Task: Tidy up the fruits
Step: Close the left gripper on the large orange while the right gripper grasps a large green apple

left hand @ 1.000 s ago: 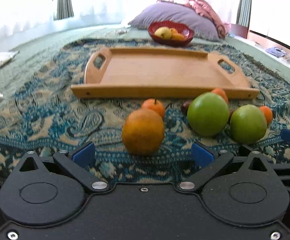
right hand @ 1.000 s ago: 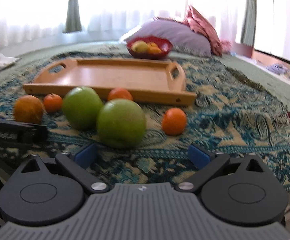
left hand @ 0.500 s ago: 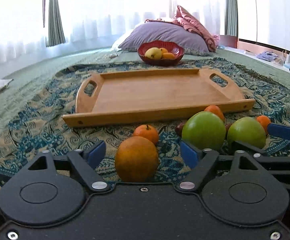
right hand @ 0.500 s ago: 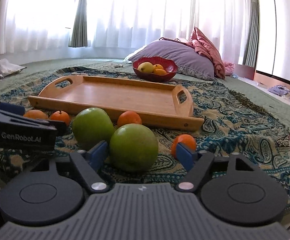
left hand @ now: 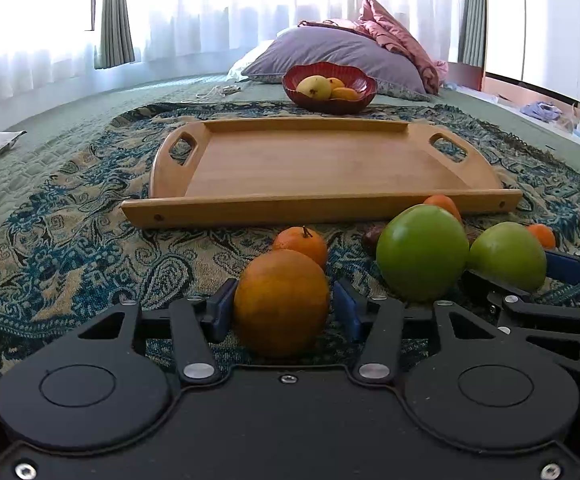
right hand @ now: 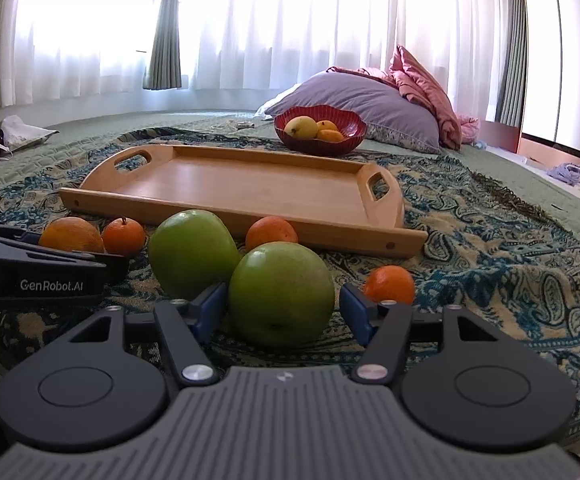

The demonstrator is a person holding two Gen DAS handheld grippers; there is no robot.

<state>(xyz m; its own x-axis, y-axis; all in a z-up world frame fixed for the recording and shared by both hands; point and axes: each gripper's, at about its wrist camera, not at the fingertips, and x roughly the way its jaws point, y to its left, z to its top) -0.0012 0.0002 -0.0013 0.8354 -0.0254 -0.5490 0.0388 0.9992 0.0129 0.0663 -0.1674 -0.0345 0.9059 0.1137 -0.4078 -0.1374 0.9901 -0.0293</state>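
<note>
Your left hand-held gripper [left hand: 283, 310] sits low on a patterned blanket [left hand: 69, 248], its blue pads [left hand: 221, 308] set closely around a large orange [left hand: 281, 300]. The left pad seems to touch the fruit; a thin gap shows at the right pad, so you cannot call it a firm hold. Your right hand-held gripper [right hand: 283, 312] brackets a green apple [right hand: 281, 292] the same way, left pad against the skin, right pad slightly clear.

White lettering reading "GenRobot.AI" [right hand: 51, 285] appears on the side of the left tool, readable only in the right wrist view.

Just behind the large orange lies a small mandarin [left hand: 301, 242] with a stem. A second green apple [left hand: 422, 252] rests between the two grippers, touching or nearly touching the bracketed apple. Behind it, another mandarin [right hand: 271, 232] lies close to the front edge of a wooden tray [left hand: 322, 206]. One more mandarin [right hand: 390, 284] sits right of the bracketed apple.

The left wrist view alone shows a small dark fruit [left hand: 371, 237] tucked beside the second apple. The right wrist view alone shows crumpled cloth and paper [right hand: 5, 136] at far left.

Beyond the tray, a red bowl [left hand: 364, 92] holds yellow and orange fruit, with a purple pillow [left hand: 330, 52] and pink fabric [left hand: 398, 40] behind it, and white curtains [right hand: 290, 20] at the window.
</note>
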